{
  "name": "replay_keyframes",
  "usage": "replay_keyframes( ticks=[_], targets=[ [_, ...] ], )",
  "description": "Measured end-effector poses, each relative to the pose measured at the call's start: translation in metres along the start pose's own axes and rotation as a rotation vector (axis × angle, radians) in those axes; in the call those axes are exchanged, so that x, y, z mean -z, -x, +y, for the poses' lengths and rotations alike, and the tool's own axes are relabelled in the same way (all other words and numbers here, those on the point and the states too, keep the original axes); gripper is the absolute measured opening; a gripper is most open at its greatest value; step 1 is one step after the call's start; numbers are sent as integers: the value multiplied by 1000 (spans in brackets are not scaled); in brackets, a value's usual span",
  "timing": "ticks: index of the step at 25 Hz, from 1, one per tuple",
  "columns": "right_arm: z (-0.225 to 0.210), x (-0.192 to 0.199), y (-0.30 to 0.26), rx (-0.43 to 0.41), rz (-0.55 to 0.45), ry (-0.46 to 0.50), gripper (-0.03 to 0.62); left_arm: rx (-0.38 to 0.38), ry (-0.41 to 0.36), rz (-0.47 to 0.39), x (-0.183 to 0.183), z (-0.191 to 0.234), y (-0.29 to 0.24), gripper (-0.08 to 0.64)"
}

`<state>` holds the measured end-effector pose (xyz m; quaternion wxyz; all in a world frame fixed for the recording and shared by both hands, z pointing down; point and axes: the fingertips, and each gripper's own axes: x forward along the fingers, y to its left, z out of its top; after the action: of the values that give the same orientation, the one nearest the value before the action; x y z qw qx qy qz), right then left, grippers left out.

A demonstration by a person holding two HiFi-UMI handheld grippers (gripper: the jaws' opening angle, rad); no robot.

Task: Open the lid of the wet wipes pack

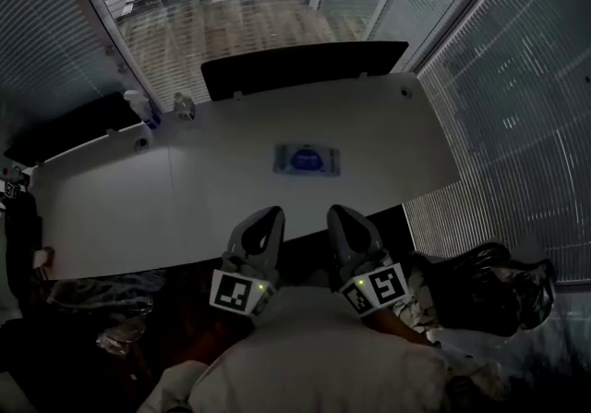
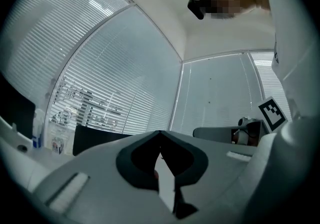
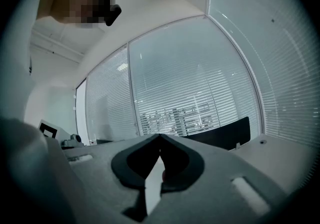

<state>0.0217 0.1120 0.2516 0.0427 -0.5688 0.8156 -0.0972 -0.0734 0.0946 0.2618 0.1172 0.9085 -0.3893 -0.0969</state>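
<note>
White table, wet wipes pack, label unreadable; hand-held grippers both clenched, empty

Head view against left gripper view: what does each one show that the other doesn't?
Only the head view shows the wipes pack lying flat on the white table, apart from the left tongs and right tongs. Only the left gripper view shows the left tongs closed, nothing between them. Both show the black panel at the table's far edge and the blinds.
</note>
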Motion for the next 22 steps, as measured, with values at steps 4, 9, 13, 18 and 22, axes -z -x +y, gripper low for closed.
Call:
replay_keyframes(
  ticks=[4,9,13,18,22],
  targets=[
    [-2,-5,-11,20,-3,25,-2,20,-4,21,-2,10,-11,3],
    [-12,-7,-25,34,-7,30,-2,40,-17,45,-2,15,-31,3],
    [-26,-10,-35,35,-16,29,-2,38,-28,59,-1,18,-48,3],
    [-45,-13,-49,22,-20,30,-2,17,-45,89,3,23,-68,3],
    [-61,-11,-61,-1,-15,19,-2,-12,-62,115,8,26,-85,3]
  ],
)
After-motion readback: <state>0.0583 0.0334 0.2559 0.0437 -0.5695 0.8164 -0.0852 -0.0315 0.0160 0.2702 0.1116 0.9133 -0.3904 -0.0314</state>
